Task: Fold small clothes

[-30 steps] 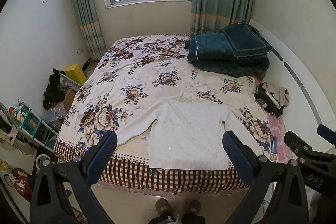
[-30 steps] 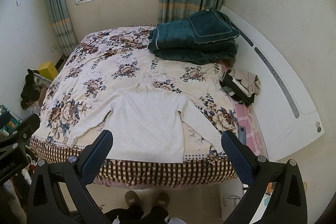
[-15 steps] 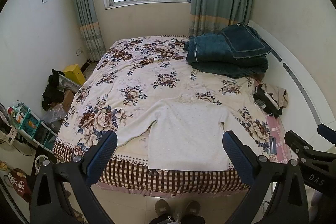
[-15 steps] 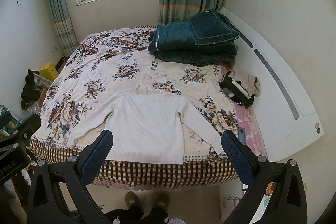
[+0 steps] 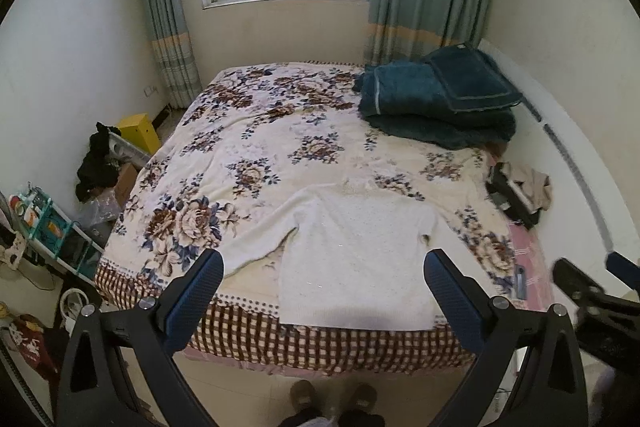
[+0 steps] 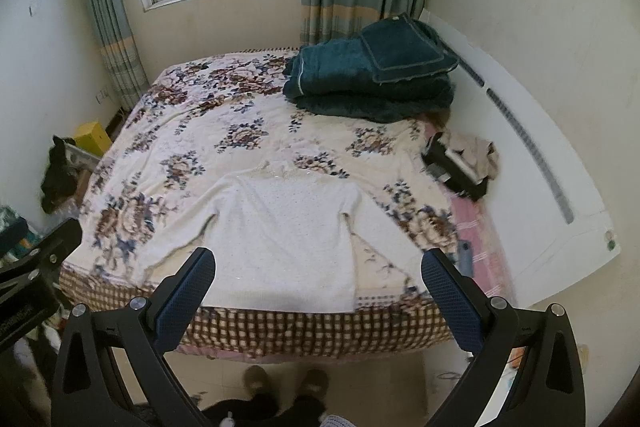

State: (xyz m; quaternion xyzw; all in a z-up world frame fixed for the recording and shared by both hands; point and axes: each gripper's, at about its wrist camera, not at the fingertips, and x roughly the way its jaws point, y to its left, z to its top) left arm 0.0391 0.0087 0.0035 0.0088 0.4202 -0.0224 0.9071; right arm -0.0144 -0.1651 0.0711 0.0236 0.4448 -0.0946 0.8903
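Note:
A white long-sleeved sweater (image 5: 356,255) lies flat on the floral bed cover (image 5: 256,147), hem at the near edge, sleeves spread to both sides. It also shows in the right wrist view (image 6: 280,239). My left gripper (image 5: 324,291) is open and empty, held above the floor in front of the bed's near edge. My right gripper (image 6: 320,287) is open and empty too, likewise short of the bed. Neither touches the sweater.
A folded teal blanket (image 5: 436,103) lies at the bed's far right. A small pile of clothes (image 5: 520,191) sits by the right wall. Shelving and clutter (image 5: 48,227) stand on the floor at left. The person's feet (image 5: 332,395) are below.
Both grippers have moved slightly forward and the views tilted a little; the right gripper's view is blurred with motion. The sweater has not moved.

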